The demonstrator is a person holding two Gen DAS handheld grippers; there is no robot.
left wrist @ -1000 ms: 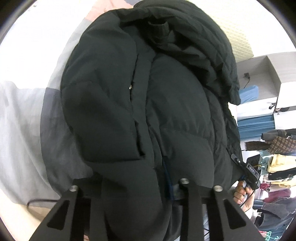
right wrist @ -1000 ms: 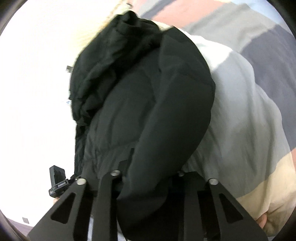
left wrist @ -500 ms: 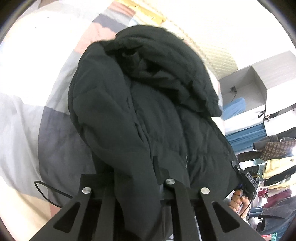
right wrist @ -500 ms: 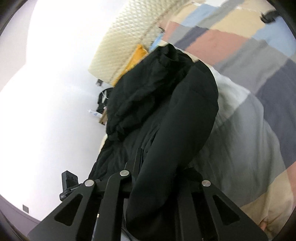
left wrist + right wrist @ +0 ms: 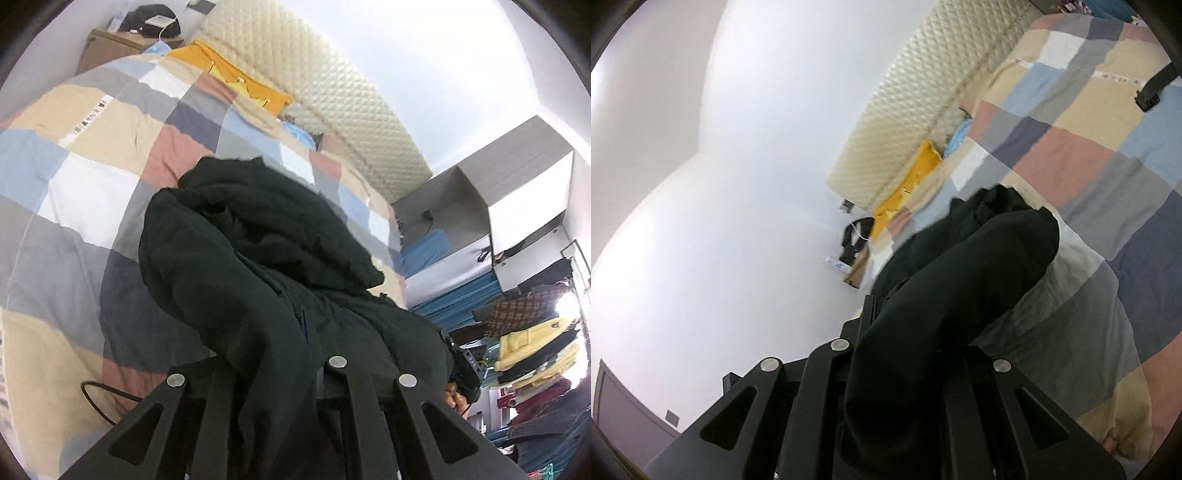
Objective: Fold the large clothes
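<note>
The patchwork quilt (image 5: 92, 177) covers the whole bed and serves as the landmark: the black padded jacket (image 5: 266, 266) lies on its near half, its hooded end bunched toward the quilted headboard (image 5: 332, 110), its near edge lifted off the quilt toward the cameras. It looks bulky and soft, puffy rather than stiff, with a smooth shell that I judge likely to slide in a pinch; it is probably light for its size, yet its loft will make folds spring open, so each fold may need pressing flat on the quilt. The best hold seems to be a thick seam or hem, gripped deep, not a thin skin of shell fabric. An orange garment (image 5: 240, 79) lies at the quilt's far edge under the headboard, well apart from the jacket. The left gripper (image 5: 273, 373) has its jaws clamped on a thick fold of the jacket's near edge, which drapes down between them. The right gripper (image 5: 912, 354) is likewise clamped on a sleeve-like roll (image 5: 960, 288) of the jacket, above the quilt's near side.
</note>
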